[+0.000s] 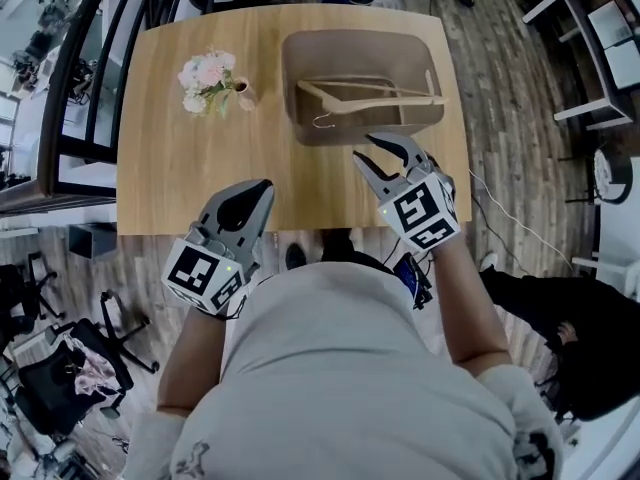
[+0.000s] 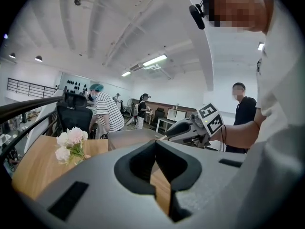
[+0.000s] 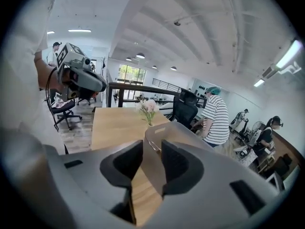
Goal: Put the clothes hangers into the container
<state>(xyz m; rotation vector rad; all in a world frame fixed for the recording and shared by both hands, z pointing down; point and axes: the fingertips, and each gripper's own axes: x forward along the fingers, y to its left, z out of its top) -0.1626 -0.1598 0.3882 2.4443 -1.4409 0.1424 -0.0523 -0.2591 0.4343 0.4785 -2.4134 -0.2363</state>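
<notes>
While the pale wooden clothes hangers (image 1: pixel 375 99) lie flat inside the brown rectangular container (image 1: pixel 292 78), I hold my right claw (image 1: pixel 364 146) just short of the container's near wall. Its jaws stand apart with nothing pressed between them. Through the gap I see only that wall and a strip of the light wooden desk (image 1: pixel 180 178). One hanger's thin metal hook lies at the container's near left corner, ahead and left of this claw. My left claw (image 1: pixel 262 186) sits further left, above the desk's near edge and well apart from the container, its jaw tips together and empty. Ahead of it a bunch of pink and white flowers (image 1: pixel 207 76) stands on the desk, near the container's left side but not touching it.
</notes>
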